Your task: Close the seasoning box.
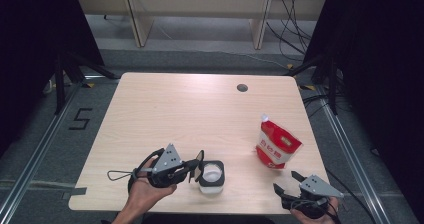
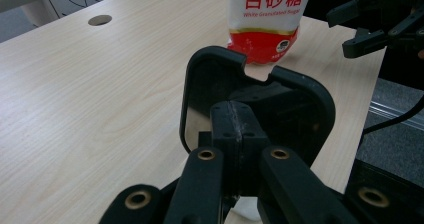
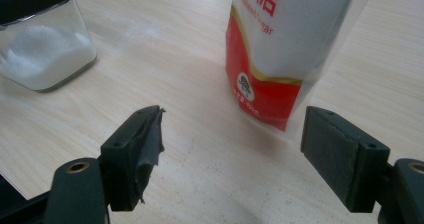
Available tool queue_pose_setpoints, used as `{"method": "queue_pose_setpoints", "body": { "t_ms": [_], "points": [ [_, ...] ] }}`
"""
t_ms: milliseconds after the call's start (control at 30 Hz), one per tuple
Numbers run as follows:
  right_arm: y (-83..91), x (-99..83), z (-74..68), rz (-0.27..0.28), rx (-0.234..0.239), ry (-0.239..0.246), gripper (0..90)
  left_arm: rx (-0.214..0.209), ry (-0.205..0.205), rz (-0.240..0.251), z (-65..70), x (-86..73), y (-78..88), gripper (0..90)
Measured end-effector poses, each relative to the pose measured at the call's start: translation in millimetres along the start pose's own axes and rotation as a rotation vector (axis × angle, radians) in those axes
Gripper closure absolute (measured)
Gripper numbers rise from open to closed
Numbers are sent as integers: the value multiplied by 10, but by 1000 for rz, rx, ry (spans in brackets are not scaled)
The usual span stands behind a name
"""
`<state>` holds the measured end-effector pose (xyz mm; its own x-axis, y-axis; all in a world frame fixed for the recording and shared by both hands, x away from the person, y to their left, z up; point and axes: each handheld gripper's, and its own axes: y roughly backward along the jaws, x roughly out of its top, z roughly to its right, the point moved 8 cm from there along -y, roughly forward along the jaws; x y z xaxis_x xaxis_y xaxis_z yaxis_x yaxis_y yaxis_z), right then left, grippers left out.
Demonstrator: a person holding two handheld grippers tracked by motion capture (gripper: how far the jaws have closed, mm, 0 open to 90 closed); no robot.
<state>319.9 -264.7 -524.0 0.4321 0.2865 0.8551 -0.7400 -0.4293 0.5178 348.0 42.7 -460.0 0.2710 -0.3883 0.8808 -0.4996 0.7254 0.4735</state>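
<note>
A clear square jar (image 1: 212, 176) with a black rim holds white sugar near the table's front edge; it also stands at the upper left of the right gripper view as the jar (image 3: 42, 49). Its black lid (image 1: 200, 164) stands upright at the jar's left side, and my left gripper (image 1: 194, 168) is shut on it. In the left gripper view the lid (image 2: 300, 104) is pinched edge-on between the closed jaws of that gripper (image 2: 242, 129). A red and white sugar bag (image 1: 277, 144) (image 2: 267, 19) (image 3: 290, 49) stands at the right. My right gripper (image 1: 285, 181) (image 3: 232, 139) is open, just in front of the bag, holding nothing.
The light wooden table (image 1: 190, 109) has a round cable hole (image 1: 242, 88) (image 2: 100, 20) near its far edge. The right gripper (image 2: 372, 26) shows farther off in the left gripper view. Dark stands and cables flank the table on the floor.
</note>
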Motion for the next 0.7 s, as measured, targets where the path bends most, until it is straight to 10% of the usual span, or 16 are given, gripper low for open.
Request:
{"method": "queue_pose_setpoints", "body": {
  "t_ms": [700],
  "points": [
    [-2, -3, 12, -3, -7, 22, 255, -46, -8, -63, 138, -115, -266, 881]
  ]
}}
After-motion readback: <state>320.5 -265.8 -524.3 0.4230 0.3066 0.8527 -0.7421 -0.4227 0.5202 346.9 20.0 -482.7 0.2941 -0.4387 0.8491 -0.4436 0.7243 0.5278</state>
